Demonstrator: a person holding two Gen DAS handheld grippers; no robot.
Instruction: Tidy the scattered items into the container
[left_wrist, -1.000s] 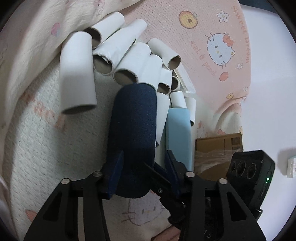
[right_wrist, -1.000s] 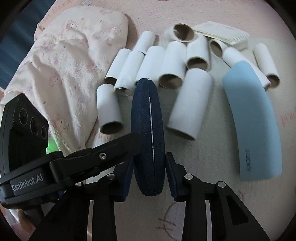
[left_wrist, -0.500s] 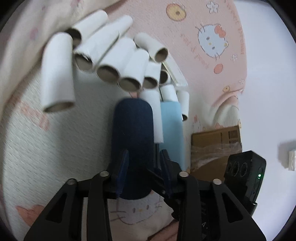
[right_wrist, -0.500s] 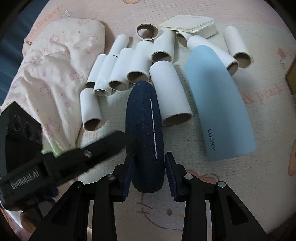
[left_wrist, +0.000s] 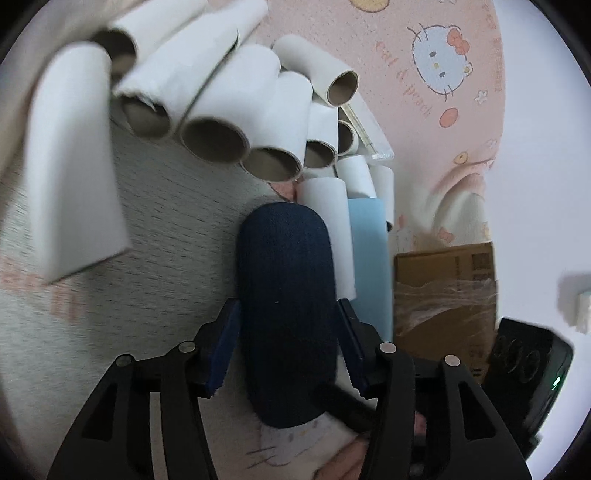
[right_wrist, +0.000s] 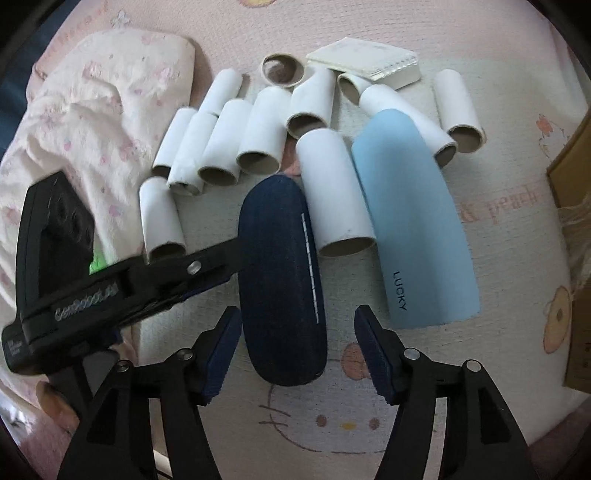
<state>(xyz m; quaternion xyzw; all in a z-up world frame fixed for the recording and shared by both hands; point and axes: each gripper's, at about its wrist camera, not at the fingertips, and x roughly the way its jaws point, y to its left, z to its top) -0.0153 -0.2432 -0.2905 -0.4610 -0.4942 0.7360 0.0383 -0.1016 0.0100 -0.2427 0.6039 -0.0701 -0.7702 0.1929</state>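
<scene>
A dark navy glasses case (right_wrist: 280, 280) lies on the patterned blanket (right_wrist: 498, 258), between both grippers. My right gripper (right_wrist: 297, 350) straddles its near end from above. Its jaws are opening; the left pad is near the case's side and a clear gap shows on the right. My left gripper (left_wrist: 288, 350) comes at the case (left_wrist: 288, 306) from the side. Its jaws are also opening, and the pads flank the case closely without pressing it. One left finger (right_wrist: 207, 267) reaches the case's left side. The cardboard box (left_wrist: 443, 288) sits to the right.
Several white cardboard tubes (right_wrist: 258, 136) lie in a row beyond the case, with one big tube (right_wrist: 332, 192) right beside it. A light blue case (right_wrist: 413, 229) lies further right. A small notebook (right_wrist: 365, 61) sits behind and a crumpled pink cloth (right_wrist: 103, 92) at left.
The right jaws have spread off the navy case, which they pinched on its edge before. The left jaws have widened around it. The case has settled flatter on the blanket.
</scene>
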